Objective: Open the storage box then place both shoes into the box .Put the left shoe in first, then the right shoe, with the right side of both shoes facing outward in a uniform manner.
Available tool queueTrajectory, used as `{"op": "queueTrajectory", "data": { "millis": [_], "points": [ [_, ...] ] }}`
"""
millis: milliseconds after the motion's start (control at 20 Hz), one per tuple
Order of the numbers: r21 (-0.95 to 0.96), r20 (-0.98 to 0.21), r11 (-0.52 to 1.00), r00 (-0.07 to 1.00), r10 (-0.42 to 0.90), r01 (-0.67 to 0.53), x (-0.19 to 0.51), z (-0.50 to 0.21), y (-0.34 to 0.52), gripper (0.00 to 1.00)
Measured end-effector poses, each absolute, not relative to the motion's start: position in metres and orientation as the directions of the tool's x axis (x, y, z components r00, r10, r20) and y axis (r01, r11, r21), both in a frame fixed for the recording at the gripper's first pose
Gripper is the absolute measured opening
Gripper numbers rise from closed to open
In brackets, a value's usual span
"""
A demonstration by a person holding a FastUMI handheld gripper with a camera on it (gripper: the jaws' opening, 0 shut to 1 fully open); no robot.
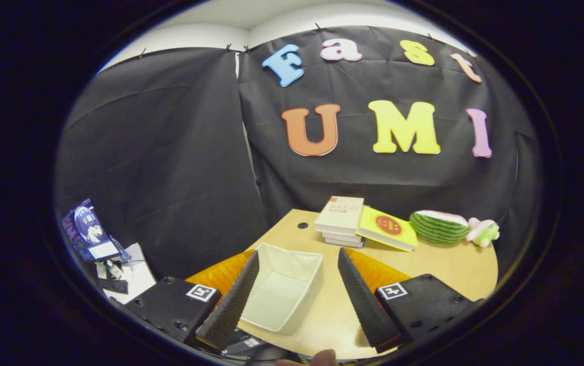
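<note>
I'm holding my gripper (294,300) above the desk (439,264), fingers spread wide apart w/ nothing clamped btwn them. The box (284,287) is sitting on the desk right btwn the fingers & just ahead of them, a pale fabric-looking bin, already open at the top & empty inside. Orange padding is showing behind each finger. Beyond the box, a book stack (342,219) is lying at the far edge w/ a yellow book (387,227) leaning against it, then a watermelon toy (439,226) & a small plush (483,232) well off to the right. I'm judging the box light & soft-walled, prob. flexing or sliding if nudged, so I'm thinking any hold belongs on a rim edge, pinched gently, not on a sagging side wall. Shoes aren't among what I'm seeing here, so I can't tell where they're waiting. Open step looks done or not needed; the left shoe is next. Off to the left, past the desk, clutter (101,249) is lying on a lower surface.
</note>
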State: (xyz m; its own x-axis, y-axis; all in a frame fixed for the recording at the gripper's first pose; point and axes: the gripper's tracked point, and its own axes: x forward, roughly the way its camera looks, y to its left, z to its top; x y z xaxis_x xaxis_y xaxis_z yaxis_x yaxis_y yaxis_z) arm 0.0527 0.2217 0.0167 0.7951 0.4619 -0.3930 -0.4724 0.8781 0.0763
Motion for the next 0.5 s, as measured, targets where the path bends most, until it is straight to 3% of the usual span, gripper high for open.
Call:
{"op": "queueTrajectory", "data": {
  "millis": [250,500],
  "points": [
    [-0.012,-0.430,0.921,0.833,0.347,-0.389,0.048,-0.008,0.139,1.00],
    [0.061,-0.587,0.945,0.755,0.294,-0.321,0.040,-0.079,0.076,1.00]
  ]
}}
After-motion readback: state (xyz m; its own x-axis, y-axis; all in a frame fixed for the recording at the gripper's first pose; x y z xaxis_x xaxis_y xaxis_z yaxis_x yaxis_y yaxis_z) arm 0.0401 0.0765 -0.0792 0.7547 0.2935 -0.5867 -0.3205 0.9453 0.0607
